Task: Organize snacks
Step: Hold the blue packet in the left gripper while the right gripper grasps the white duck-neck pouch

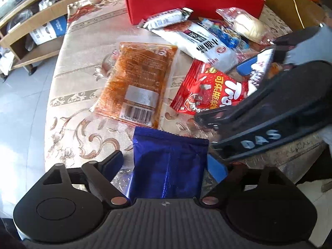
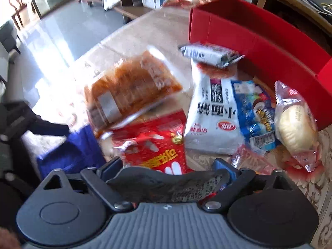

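Left hand-held gripper (image 1: 169, 161) is spread, blue packet (image 1: 169, 166) sitting loose between its fingers on the desk (image 1: 83, 137), long axis pointing away toward the red box (image 1: 193, 2). Right hand-held gripper (image 2: 169, 171) pinches a dark packet (image 2: 166, 184) lying crosswise.

Tbl (image 1: 83, 103): snack pkts (image 1: 141, 81), red box (image 1: 186, 0).

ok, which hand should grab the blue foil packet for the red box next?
Left. The blue foil packet lies between the open left tongs, pads not pressing it. The right tongs already have a dark wrapper across their fingers, so they look occupied.
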